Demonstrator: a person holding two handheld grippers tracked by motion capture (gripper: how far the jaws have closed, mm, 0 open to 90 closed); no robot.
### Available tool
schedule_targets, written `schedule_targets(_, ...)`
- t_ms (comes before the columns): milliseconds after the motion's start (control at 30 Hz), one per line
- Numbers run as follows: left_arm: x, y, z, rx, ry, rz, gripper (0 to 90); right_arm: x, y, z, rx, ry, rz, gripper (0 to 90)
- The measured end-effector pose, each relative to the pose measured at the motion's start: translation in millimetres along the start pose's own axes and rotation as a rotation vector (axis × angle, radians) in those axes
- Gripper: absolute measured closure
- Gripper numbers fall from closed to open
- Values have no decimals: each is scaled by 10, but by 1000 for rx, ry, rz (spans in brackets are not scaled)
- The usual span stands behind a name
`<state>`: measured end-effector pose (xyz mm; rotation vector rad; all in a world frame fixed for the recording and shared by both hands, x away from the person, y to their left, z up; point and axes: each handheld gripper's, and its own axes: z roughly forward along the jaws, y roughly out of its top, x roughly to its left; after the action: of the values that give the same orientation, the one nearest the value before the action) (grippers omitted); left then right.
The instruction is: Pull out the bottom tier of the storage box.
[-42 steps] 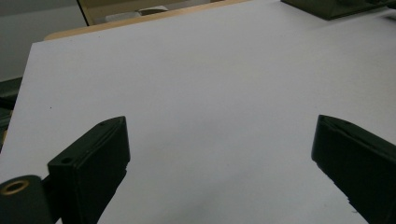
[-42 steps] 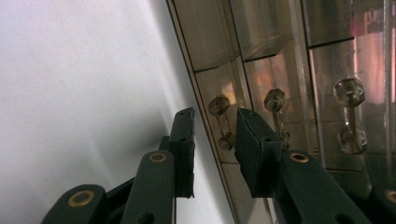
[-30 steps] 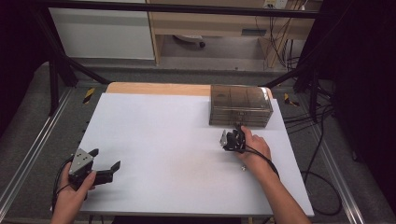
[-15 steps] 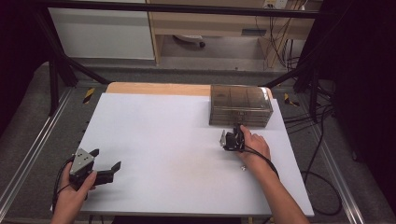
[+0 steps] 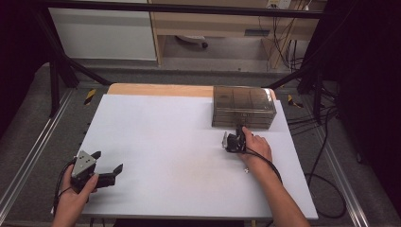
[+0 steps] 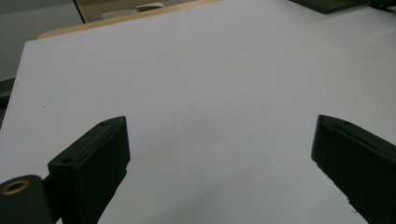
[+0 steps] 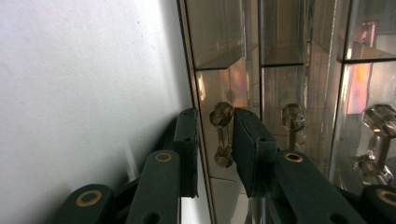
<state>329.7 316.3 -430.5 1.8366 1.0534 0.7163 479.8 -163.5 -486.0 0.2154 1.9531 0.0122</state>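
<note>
You are at the grasping step on the drawer box (image 5: 244, 107), the smoky clear-plastic chest that stands at the far right of the desk (image 5: 179, 156), its front facing you. Your right gripper (image 5: 235, 140) sits right up against that front, and in the right gripper view its jaws stand on either side of a small faceted drawer handle (image 7: 221, 135), narrowly apart, with a sliver of gap on each side, so they bracket the handle but do not look clamped on it yet. More handles (image 7: 293, 122) of the same kind show further along the front in that view, so check you have the drawer you mean. Your left gripper (image 5: 105, 166) rests at the near left corner of the desk, well apart from the box, its jaws spread wide over bare white surface (image 6: 210, 93) and holding nothing. The next move, as I judge it, calls for closing the right jaws squarely on the handle's stem between its two knobs, then drawing straight back toward yourself, in line with the drawer's travel. The box looks light, so it may slide along with the pull; you may want to bring your left gripper across to steady the top or the side before you draw.
</note>
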Motion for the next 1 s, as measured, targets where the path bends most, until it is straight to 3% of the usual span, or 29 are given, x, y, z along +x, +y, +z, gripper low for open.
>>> schedule_targets(233,-2,-1,1,3,0,2,45,17,24,20,-4,-29,-30,740)
schedule_targets(1000,-12,-3,2,6,-3,4,45,22,45,-16,13,-58,-35,799)
